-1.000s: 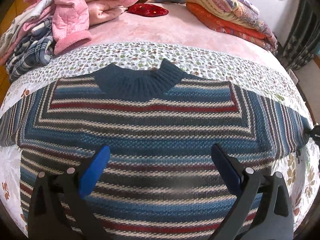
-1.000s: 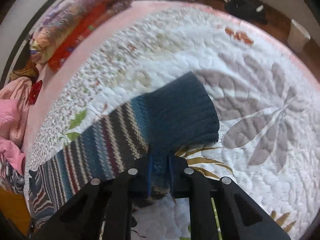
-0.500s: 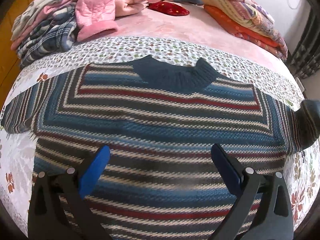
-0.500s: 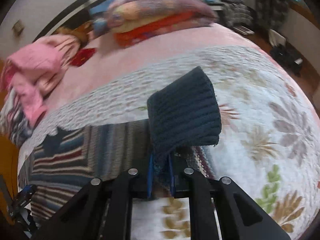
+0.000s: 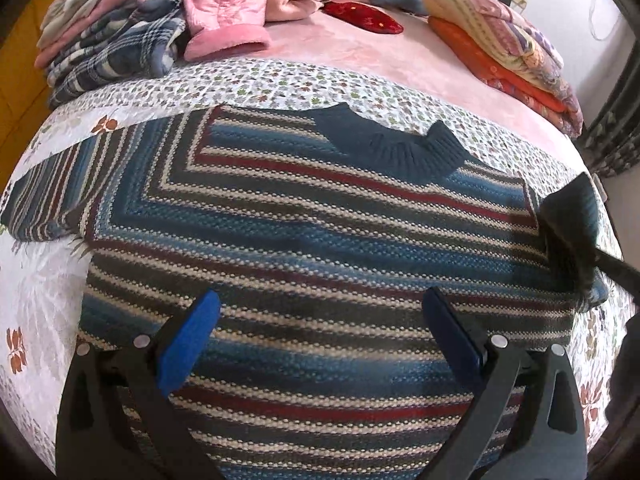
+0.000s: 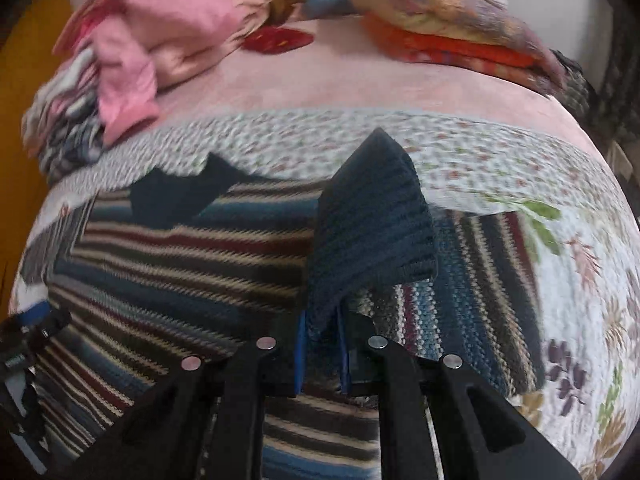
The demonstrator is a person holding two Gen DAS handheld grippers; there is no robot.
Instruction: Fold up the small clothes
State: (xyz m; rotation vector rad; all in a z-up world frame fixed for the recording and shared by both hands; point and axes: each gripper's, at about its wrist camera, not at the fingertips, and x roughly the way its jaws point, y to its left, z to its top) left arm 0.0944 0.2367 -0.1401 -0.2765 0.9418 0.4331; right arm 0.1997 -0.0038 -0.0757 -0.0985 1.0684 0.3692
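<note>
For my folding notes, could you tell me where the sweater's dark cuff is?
The dark cuff is pinched in the right tongs, lifted over the striped sweater, right of its collar.

You have a bed (image 5: pixel 360 64) under a pink blanket, with a floral quilt (image 5: pixel 280 84) over its near half. The striped sweater (image 5: pixel 320 248) lies flat on that quilt. At 11 o'clock a heap of pink and plaid clothes (image 5: pixel 160 20) rests on the blanket, at 12 a red cushion (image 5: pixel 364 18), at 1 folded quilts (image 5: pixel 500 36).

The sweater's (image 5: pixel 320 248) hem is cut off by the bottom edge.
</note>
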